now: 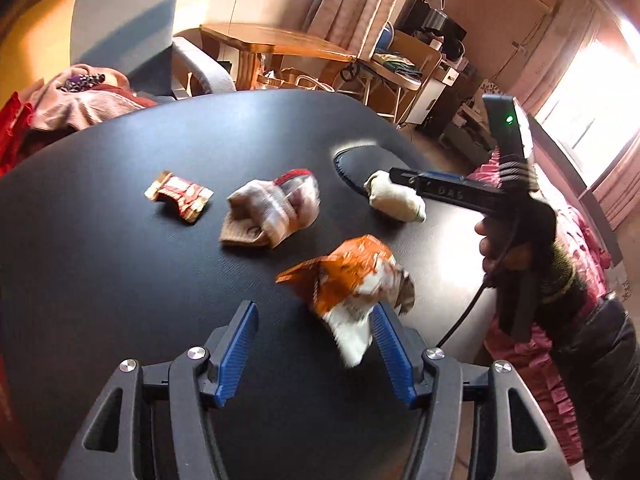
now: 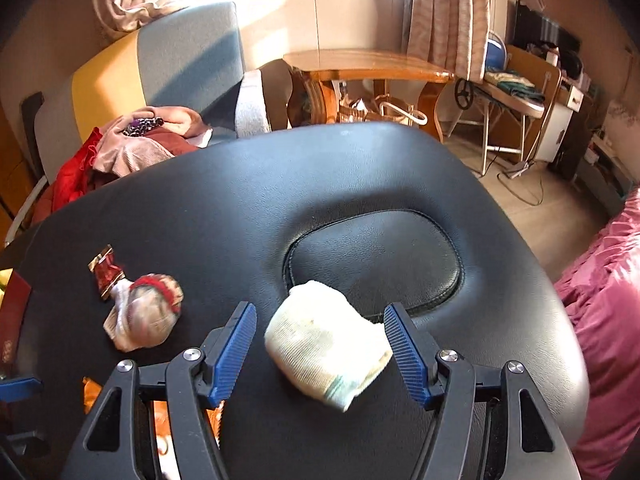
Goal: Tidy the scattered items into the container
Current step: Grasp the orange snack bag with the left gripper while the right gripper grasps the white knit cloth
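Left gripper [image 1: 314,346], seen through its own camera, has its blue fingers [image 1: 236,354] spread wide with nothing held. The orange packet [image 1: 352,280] lies on the black table [image 1: 100,260] just ahead, its white lower end brushing or overlapping the finger on the right; I cannot tell if they touch. To take it well, I would shift the tool a little toward that side so the packet sits centred in the gap, then close on the crumpled middle, not the thin white tail, which looks likely to slip out. Further off lie a red wrapper [image 1: 179,196] and a striped sock bundle [image 1: 270,214], well apart from the fingers. At the right of this view the right gripper [image 1: 394,179] reaches over a pale sock [image 1: 396,200] beside the stitched pad [image 1: 352,160]. No container shows here.

Right gripper [image 2: 320,344], in its own view, is likewise wide open and empty. The pale sock [image 2: 328,350] lies between the fingers, nearer the one on the right, its far edge resting at the rim of the pad [image 2: 380,256]. It looks soft and thick, so a lower, deeper approach and a firm squeeze across the roll should hold. The bundle [image 2: 146,312] and wrapper [image 2: 107,272] lie off to the left. The container is not in view, so where to carry things cannot be judged.
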A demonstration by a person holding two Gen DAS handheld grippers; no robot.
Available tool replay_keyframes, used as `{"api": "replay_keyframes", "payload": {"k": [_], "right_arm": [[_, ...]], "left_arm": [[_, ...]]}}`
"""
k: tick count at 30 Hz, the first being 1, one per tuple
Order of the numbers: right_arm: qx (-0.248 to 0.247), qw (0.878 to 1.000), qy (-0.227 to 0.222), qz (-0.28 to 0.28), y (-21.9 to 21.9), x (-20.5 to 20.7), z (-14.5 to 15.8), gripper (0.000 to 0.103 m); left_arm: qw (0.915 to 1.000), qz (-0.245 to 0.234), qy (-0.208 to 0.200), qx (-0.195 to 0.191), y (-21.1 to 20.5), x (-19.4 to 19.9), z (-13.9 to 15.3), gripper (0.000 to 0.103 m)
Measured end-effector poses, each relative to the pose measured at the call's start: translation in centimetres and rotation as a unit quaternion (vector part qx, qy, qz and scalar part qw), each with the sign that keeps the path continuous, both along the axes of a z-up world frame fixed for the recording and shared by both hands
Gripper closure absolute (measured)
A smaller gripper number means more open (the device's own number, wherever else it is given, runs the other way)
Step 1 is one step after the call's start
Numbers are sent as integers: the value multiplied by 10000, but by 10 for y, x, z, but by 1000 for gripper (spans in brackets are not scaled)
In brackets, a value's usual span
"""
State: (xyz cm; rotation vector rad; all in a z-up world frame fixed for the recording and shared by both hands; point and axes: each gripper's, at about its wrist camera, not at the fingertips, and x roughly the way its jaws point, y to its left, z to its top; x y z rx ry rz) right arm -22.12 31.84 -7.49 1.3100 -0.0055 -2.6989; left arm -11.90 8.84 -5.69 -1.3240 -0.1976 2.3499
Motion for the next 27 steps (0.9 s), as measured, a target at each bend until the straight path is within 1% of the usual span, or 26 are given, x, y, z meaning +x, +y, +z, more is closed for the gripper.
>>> {"api": "replay_keyframes", "payload": {"k": [1,4,7,10,13,16,19,21,24,27], "right_arm": [[-71,10000,-63,-5,3,-6,-3,35],[-39,9999,-161,-15,7,-17,-12,35],[-127,9996,-221,117,6,-18,-23,35],[-167,9994,-220,210,5,-14,-28,35],[-314,9988,-238,295,6,-6,-30,35],[-373,9980,-241,441,2,7,-31,35],[-428,9971,-238,589,-8,24,-33,36],[-435,9965,-222,685,-18,37,-34,36],[-436,9955,-192,820,-34,59,-35,36],[-583,9945,-222,838,-43,73,-36,36]], "left_arm": [[10000,4,4,9,4,-6,-1,41],[10000,18,17,35,16,-25,-4,39],[9999,-71,9,-93,30,-39,-11,39],[9994,-236,-102,-209,43,-46,-23,39],[9991,-395,-127,-118,49,-44,-29,39],[9986,-488,19,-206,49,-33,-28,41],[9989,-450,-5,-131,41,-22,-27,42],[9991,-416,-26,-90,35,-14,-25,44],[9994,-316,-75,-86,23,-2,-26,45],[9997,-212,-126,-58,9,8,-27,45]]}}
